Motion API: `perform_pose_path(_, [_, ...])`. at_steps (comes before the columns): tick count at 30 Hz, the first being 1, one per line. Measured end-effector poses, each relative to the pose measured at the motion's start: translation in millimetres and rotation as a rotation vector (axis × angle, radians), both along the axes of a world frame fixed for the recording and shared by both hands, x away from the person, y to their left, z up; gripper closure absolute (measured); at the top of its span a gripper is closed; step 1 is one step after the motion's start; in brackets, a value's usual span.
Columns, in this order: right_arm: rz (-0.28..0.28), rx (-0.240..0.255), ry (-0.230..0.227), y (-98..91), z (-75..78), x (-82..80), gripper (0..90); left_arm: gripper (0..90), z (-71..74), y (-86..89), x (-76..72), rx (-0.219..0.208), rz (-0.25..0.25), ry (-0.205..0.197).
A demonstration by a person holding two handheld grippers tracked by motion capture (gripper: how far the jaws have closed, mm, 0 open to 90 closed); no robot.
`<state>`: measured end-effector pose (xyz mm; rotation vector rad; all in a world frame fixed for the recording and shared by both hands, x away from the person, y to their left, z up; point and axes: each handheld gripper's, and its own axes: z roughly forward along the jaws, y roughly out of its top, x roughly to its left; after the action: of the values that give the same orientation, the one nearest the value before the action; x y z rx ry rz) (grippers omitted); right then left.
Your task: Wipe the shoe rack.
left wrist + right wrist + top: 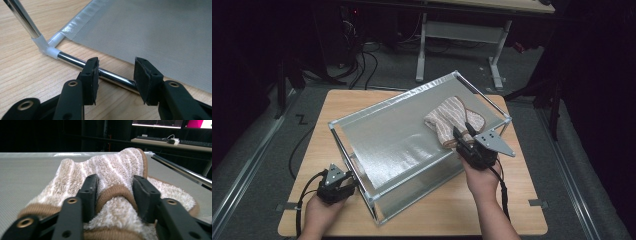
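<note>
The right tool [115, 195] is clenching the striped towel's [120, 172] folded edge (jaws squeezing it) — the left tool [116, 80] is straddling the rack's bottom rod [75, 61], unclenched, steadying it.

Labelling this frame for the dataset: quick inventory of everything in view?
towel: one, beige with white stripes and a brown hem, bunched on the mesh top near the rack's right end
mesh rack: one, grey mesh on chrome tubes with white corner joints, set at a slant on the table
table: one, light wood
desk frame: one, white, on the floor behind
left hand-held gripper: black, jaws either side of the rack's lower tube, gap visible
right hand-held gripper: black, jaws round a towel fold
</note>
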<state>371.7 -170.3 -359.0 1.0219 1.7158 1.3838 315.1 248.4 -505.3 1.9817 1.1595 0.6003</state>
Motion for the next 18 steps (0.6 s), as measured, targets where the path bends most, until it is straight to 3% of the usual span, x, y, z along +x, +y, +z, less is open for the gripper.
perform_pose_path(10, [0.022, -0.009, 0.014, 8.4, -0.8, -8.0, 64.8, 56.3, -0.3, 0.2, -0.5, -0.006, 0.011, -0.001])
perform_pose_path(18, [0.07, -0.008, 0.005, 34.5, -2.1, -35.6, 63.0, 57.2, 0.0, 0.2, -0.9, 0.002, 0.01, 0.002])
